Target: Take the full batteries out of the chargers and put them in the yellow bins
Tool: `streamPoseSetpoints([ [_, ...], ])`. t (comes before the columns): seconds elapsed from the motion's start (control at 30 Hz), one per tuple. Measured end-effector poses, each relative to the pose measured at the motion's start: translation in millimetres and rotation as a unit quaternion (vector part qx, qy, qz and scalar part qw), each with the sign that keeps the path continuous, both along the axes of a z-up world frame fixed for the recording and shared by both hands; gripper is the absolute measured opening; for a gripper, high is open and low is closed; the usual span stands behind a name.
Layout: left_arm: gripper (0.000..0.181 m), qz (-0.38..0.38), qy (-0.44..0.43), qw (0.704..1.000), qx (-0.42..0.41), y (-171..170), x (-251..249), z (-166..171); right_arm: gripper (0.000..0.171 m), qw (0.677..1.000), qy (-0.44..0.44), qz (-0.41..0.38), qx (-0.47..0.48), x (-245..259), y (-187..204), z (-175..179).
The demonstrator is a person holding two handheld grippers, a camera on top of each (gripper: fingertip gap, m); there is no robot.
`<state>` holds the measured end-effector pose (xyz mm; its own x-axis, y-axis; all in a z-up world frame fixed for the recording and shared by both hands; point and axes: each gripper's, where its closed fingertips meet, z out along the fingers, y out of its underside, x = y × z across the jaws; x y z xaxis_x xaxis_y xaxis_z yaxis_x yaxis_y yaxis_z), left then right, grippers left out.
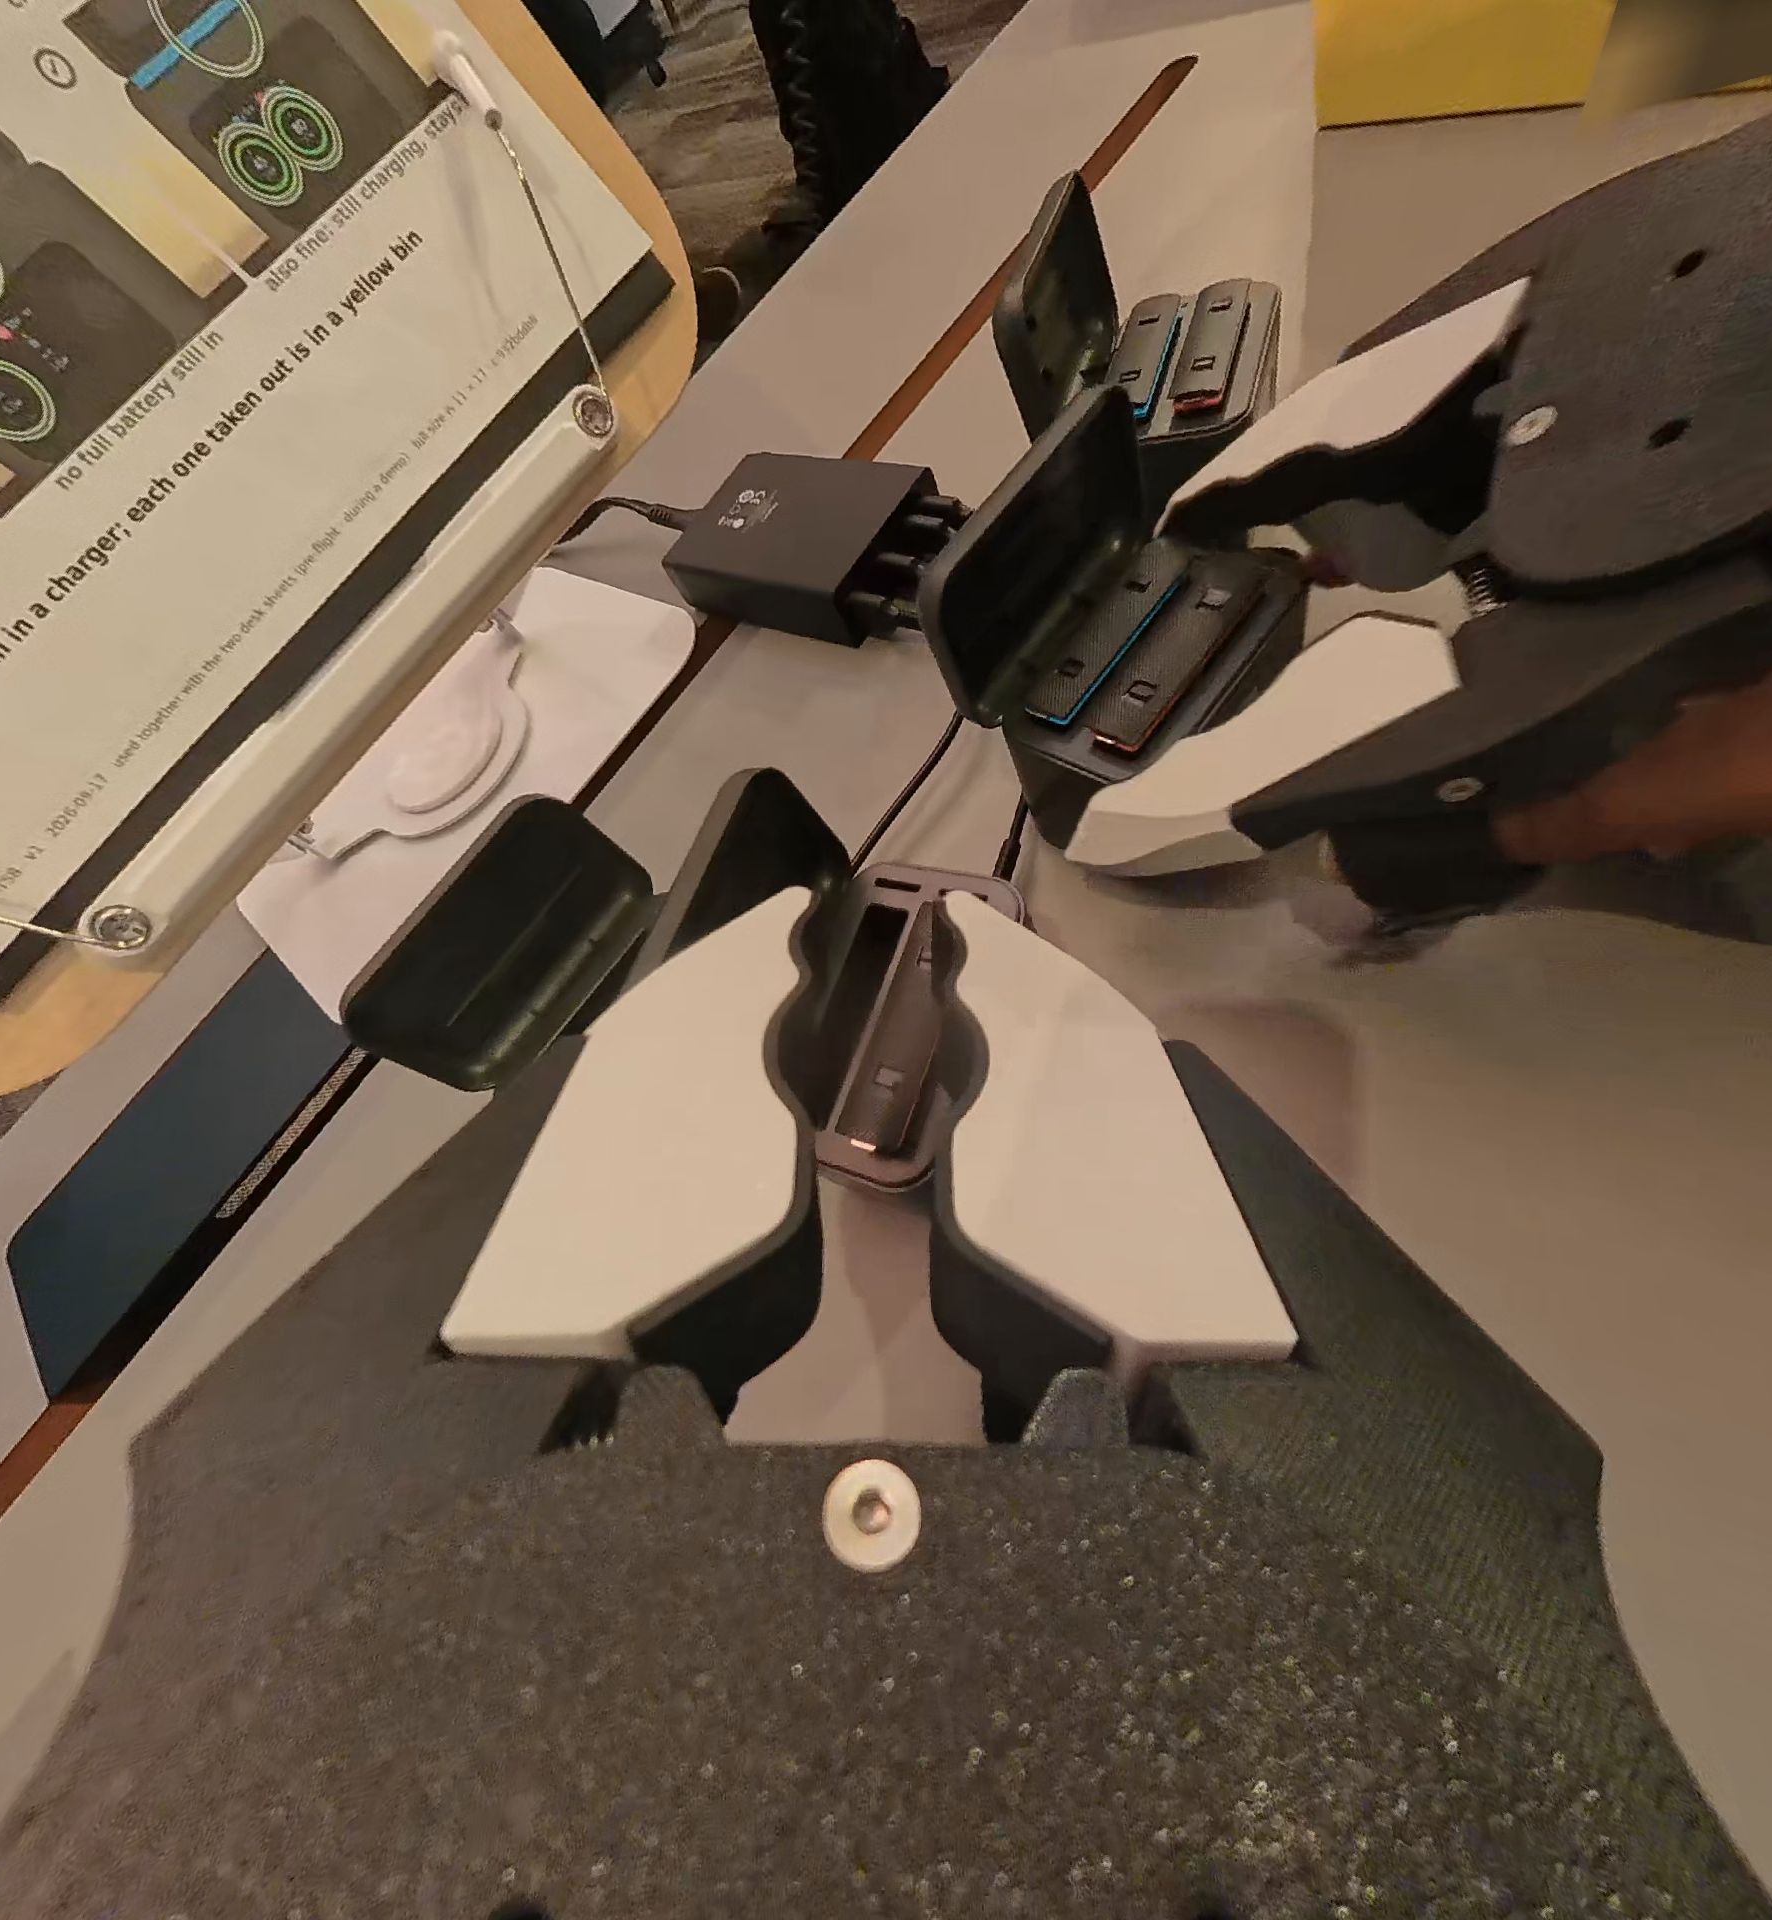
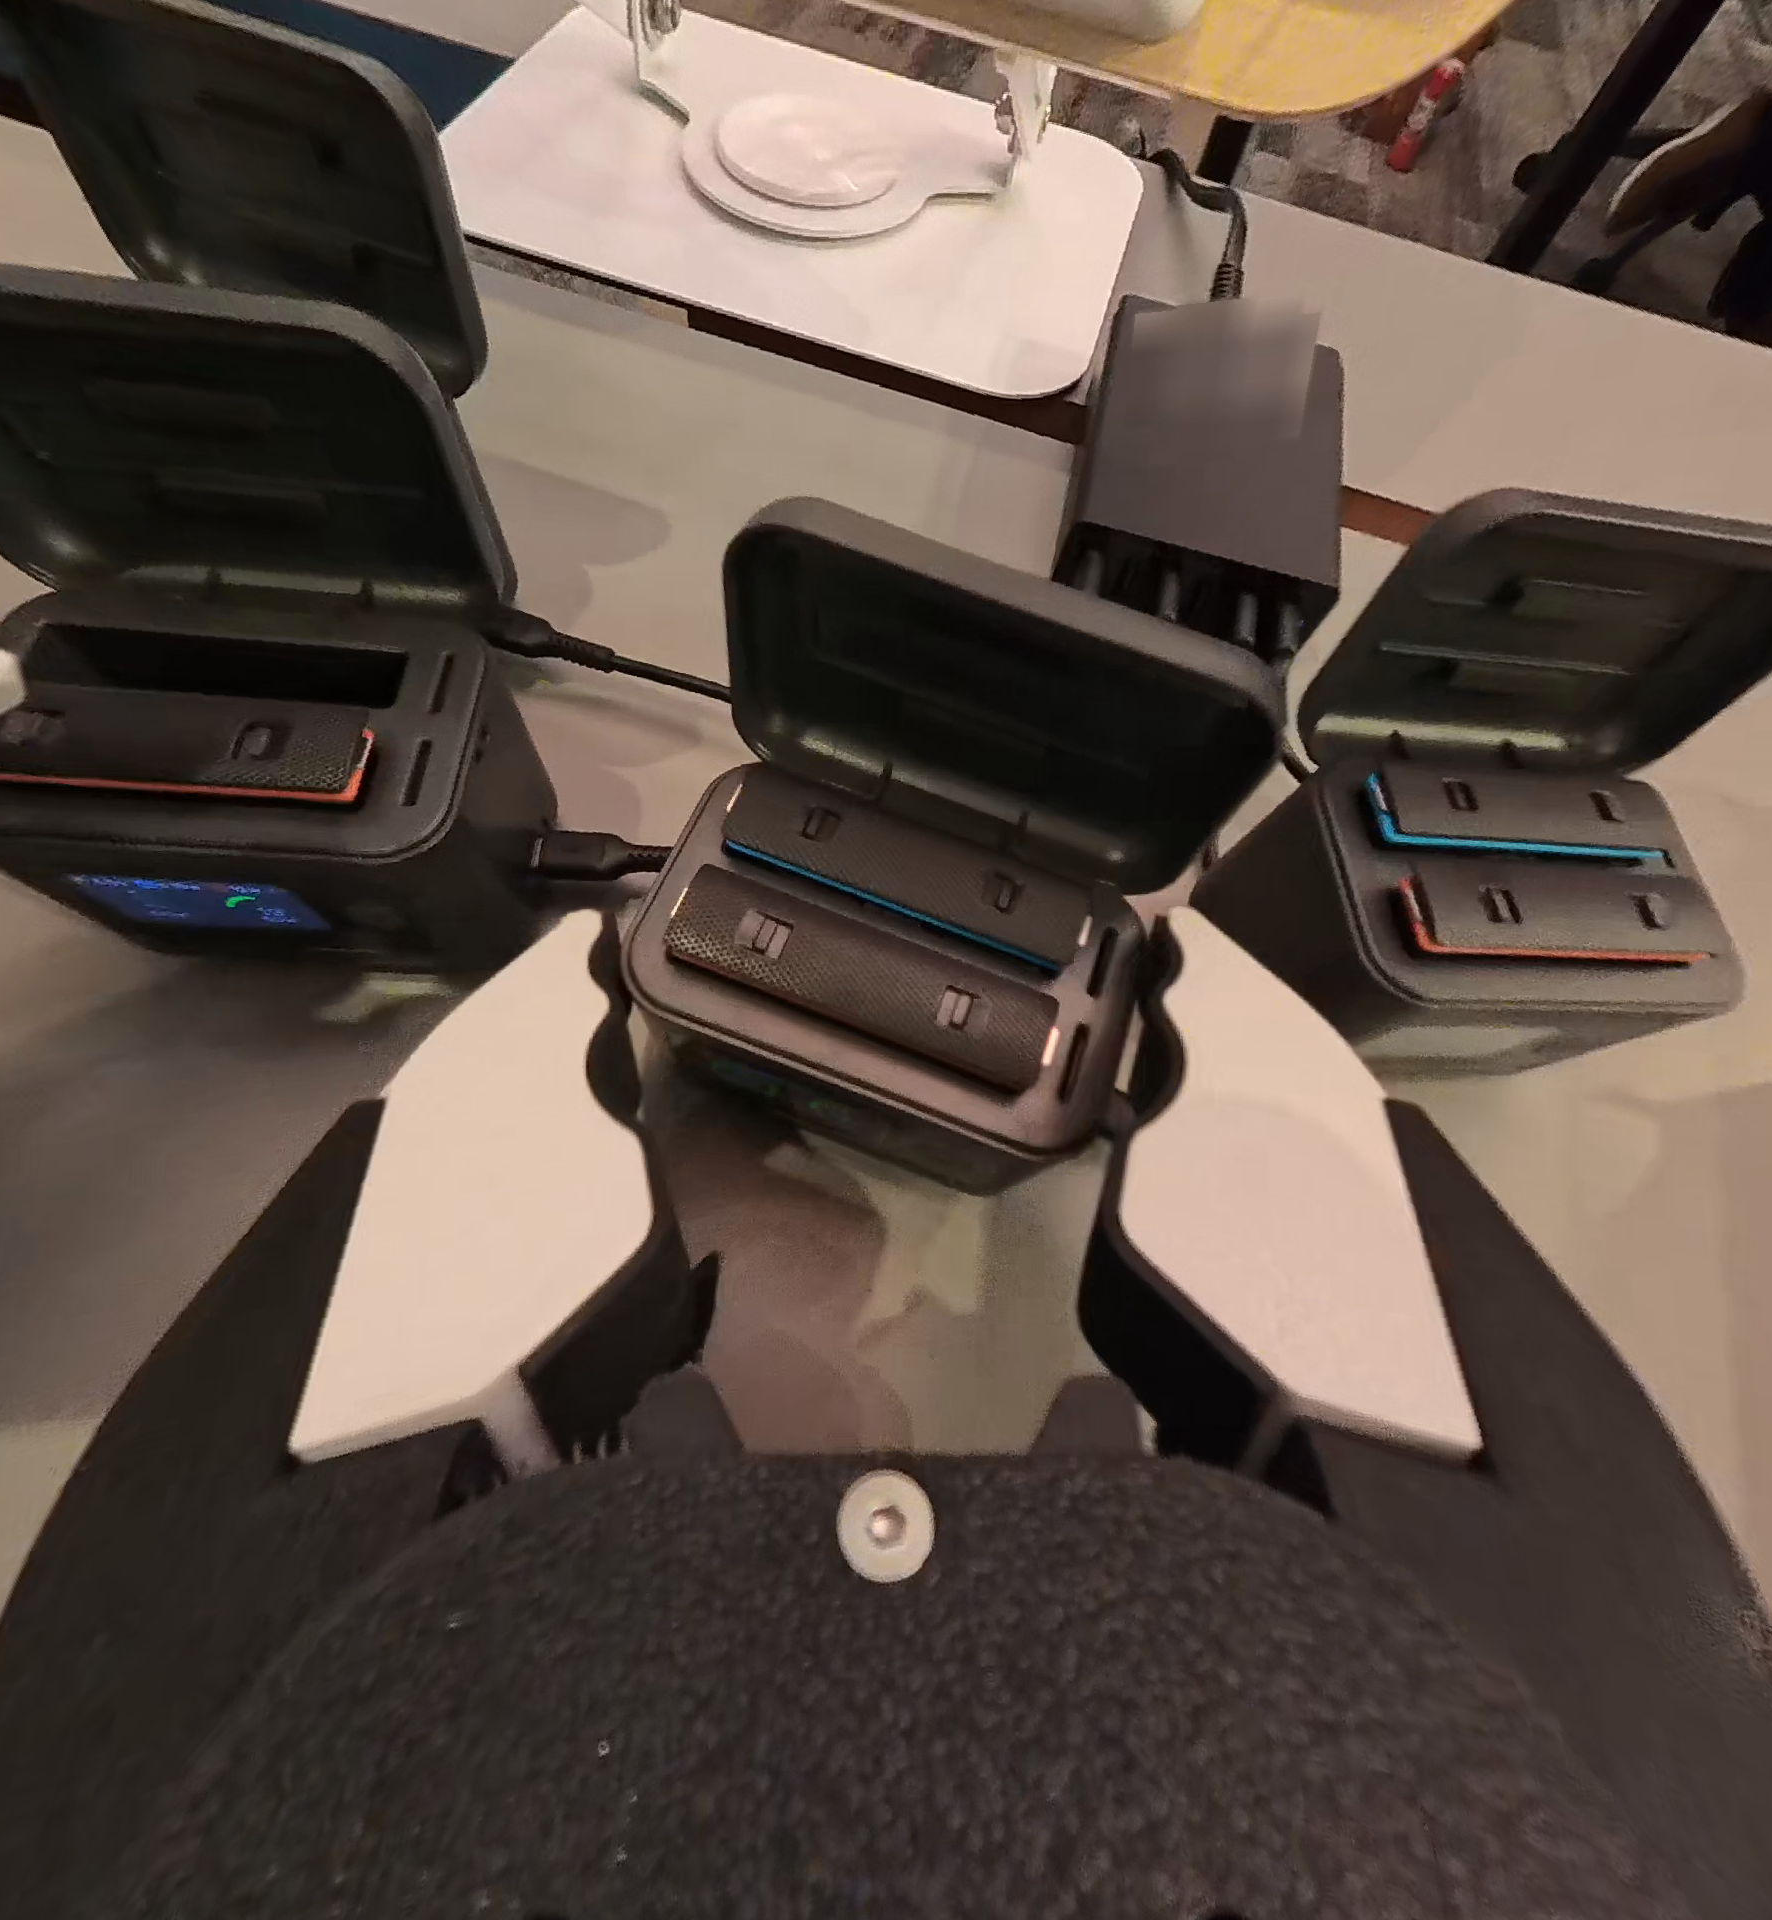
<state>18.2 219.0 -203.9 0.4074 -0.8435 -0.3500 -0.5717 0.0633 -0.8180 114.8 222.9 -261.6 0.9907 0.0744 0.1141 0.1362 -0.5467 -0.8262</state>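
Left tool hides charger front.

Mid-frame, the right gripper stands spread either side of the middle charger, lid up, two batteries inside; the nearer battery sits raised. At left, another charger has one empty slot.

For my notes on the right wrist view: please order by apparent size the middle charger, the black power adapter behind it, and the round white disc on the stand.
1. Middle charger, nearest the camera, so partly enlarged.
2. Power adapter.
3. White disc, farthest away.
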Motion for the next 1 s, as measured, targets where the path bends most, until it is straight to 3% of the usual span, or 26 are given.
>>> streamPoseSetpoints([
  [0.13,0.019,-0.013,0.000,1.000,-0.004,-6.0,3.2,0.5,0.094,0.998,-0.005,0.052,-0.019,-2.0,-2.8,-1.5],
  [0.23,0.023,-0.034,-0.002,0.999,-0.021,-15.3,9.8,-2.7,0.094,0.989,0.002,0.145,-0.031,-6.6,-14.7,-1.0],
  [0.4,0.030,-0.084,0.003,0.995,-0.053,-39.8,29.7,-17.2,0.094,0.928,-0.009,0.371,-0.028,-8.6,-55.4,-1.6],
  [0.5,0.033,-0.100,0.018,0.993,-0.064,-48.9,37.5,-30.1,0.094,0.905,0.000,0.424,-0.036,0.5,-69.7,-1.0],
  [0.7,0.034,-0.122,0.019,0.989,-0.079,-60.9,45.7,-39.8,0.094,0.910,0.031,0.412,-0.033,0.2,-70.7,1.5],
  [0.9,0.042,-0.132,0.026,0.986,-0.097,-69.2,52.8,-52.9,0.091,0.942,0.085,0.323,-0.036,0.6,-68.3,3.6],
  [1.0,0.055,-0.134,0.044,0.983,-0.115,-72.7,53.1,-65.9,0.092,0.948,0.170,0.267,-0.036,-8.2,-66.4,10.9],
])
